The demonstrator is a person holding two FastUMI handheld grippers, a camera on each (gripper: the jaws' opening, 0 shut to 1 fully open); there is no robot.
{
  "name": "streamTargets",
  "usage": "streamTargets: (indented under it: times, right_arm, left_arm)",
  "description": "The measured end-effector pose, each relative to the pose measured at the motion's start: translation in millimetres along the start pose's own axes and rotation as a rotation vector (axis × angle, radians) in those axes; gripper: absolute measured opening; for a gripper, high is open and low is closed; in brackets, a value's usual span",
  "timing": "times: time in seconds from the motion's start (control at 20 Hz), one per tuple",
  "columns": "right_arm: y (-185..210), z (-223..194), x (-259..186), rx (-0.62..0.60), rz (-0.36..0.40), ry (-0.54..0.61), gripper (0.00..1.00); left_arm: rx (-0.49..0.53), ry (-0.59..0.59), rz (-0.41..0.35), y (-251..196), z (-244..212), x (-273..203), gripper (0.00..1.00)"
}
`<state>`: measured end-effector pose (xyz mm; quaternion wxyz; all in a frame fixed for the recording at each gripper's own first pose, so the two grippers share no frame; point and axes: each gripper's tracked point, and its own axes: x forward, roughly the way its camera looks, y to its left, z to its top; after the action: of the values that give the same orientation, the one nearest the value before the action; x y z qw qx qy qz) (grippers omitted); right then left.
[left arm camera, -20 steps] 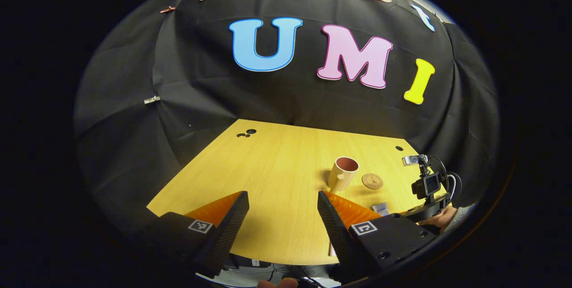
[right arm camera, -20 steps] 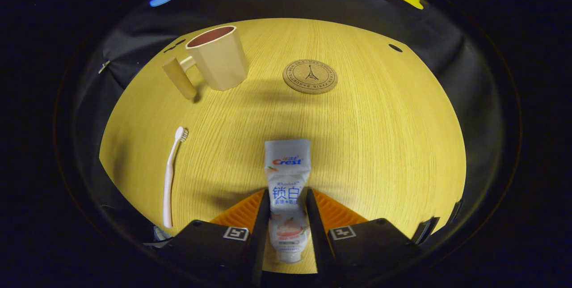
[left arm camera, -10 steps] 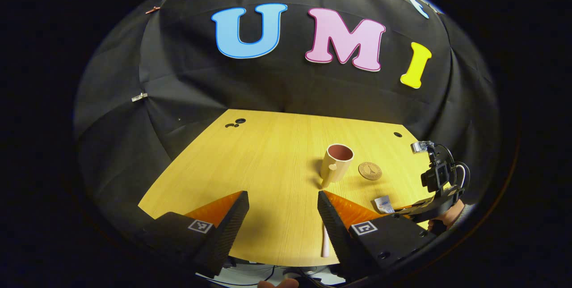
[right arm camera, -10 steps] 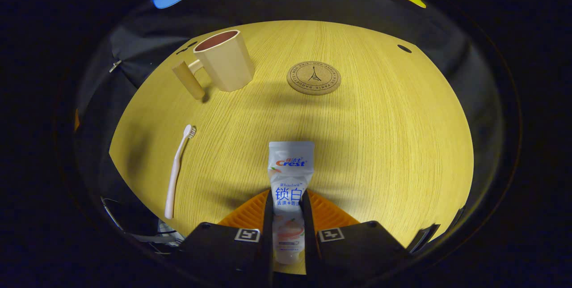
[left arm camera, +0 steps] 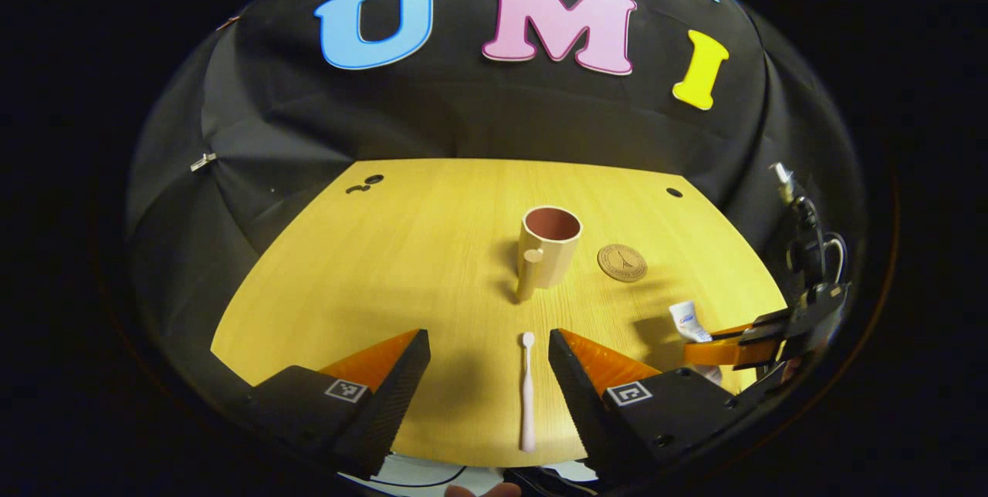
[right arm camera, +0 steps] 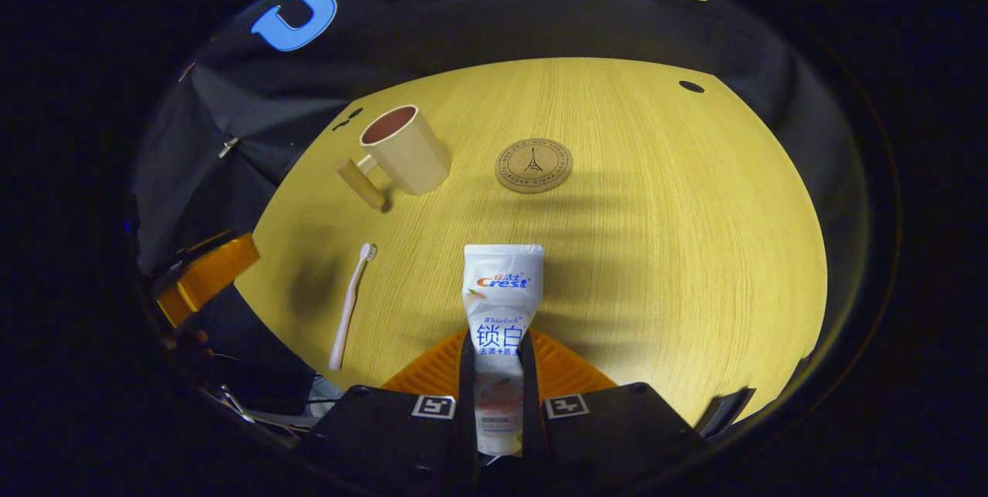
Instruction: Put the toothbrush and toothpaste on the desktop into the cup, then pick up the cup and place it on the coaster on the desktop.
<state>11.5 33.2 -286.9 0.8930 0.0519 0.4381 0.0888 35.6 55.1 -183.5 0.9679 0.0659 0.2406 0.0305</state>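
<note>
Clamping the toothpaste (right arm camera: 502, 304) mid-tube, crimp fwd, right claw (right arm camera: 498, 373) looks set to drop it into the cup (right arm camera: 405, 150) beyond. Left claw (left arm camera: 486, 373) gapes, empty, w/ toothbrush (left arm camera: 527, 397) flat on worktop (left arm camera: 386, 265) between its fingers, prob next grab. Coaster (left arm camera: 622, 262) bare beside cup.

The right gripper (right arm camera: 495, 373) has both fingers pressed against the sides of the toothpaste tube (right arm camera: 500, 312), holding it lifted above the desktop (right arm camera: 656, 250). The left gripper (left arm camera: 486, 373) hovers low over the desktop's near edge with its jaws spread wide, gripping nothing. In the left gripper view, the right gripper appears at the far right, its orange fingers (left arm camera: 714, 352) clamping the tube.
</note>
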Motion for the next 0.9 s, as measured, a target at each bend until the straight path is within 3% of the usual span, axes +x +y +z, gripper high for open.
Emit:
streamTargets:
  times: [0.6, 0.9]
  right_arm:
    - [-37.9, 11.4, -27.0, 0.001, 0.013, -0.021, 0.27]
    - [-49.7, 18.9, -27.4, -0.010, 0.016, -0.014, 0.27]
  left_arm:
    - [0.061, 0.236, 0.045, -24.6, -65.4, 64.9, 0.95]
    - [0.082, 0.315, 0.060, -31.7, -80.4, 79.6, 0.84]
